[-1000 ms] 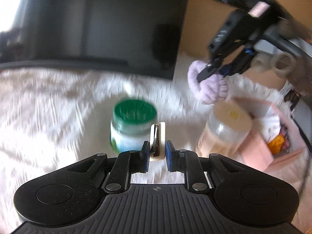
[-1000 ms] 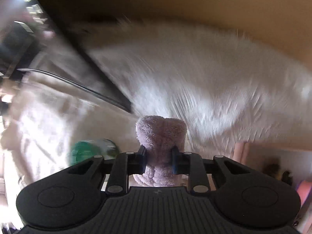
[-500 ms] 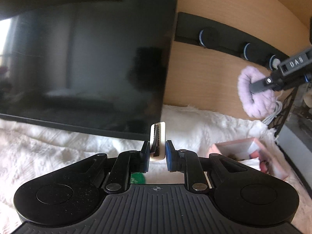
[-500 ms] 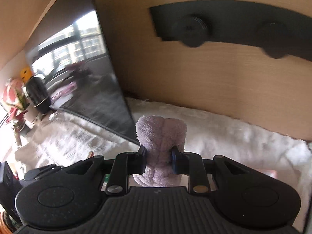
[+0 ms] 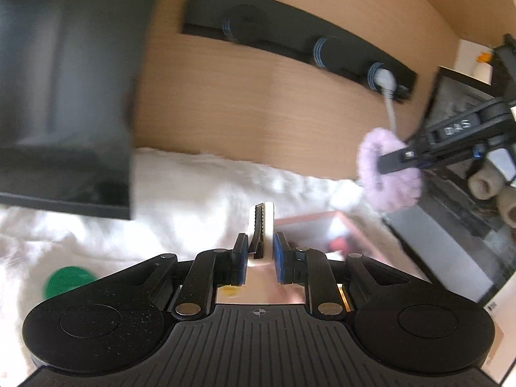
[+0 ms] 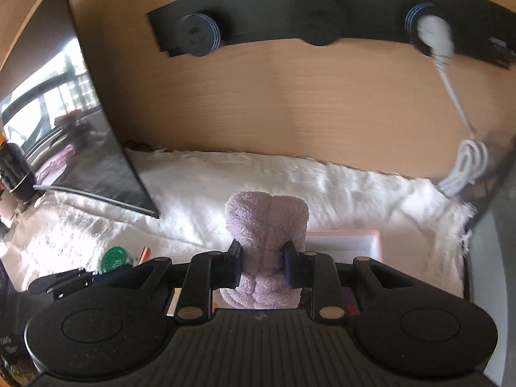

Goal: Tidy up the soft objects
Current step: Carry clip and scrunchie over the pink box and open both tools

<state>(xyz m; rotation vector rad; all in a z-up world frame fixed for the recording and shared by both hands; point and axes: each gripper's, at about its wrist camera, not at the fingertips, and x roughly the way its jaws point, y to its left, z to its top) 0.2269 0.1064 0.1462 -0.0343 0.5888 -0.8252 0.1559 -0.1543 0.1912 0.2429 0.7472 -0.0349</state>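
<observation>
My right gripper is shut on a fluffy lilac scrunchie and holds it up in the air, facing the wooden wall. In the left wrist view the same scrunchie hangs from the right gripper at the right, above the far end of a pink box. My left gripper is shut on a cream hair clip with dark teeth, held above the white fur cover. The pink box lies just behind the scrunchie in the right wrist view.
A black rail with round pegs is on the wall; a white cable hangs from its right peg. A dark screen stands at left. A green-lidded jar sits on the white fur cover. A dark cabinet is at right.
Both grippers rose from the fur cover and tilted up toward the wall. The right gripper carried the scrunchie up and right, near the peg rail. The jar dropped low in view.
</observation>
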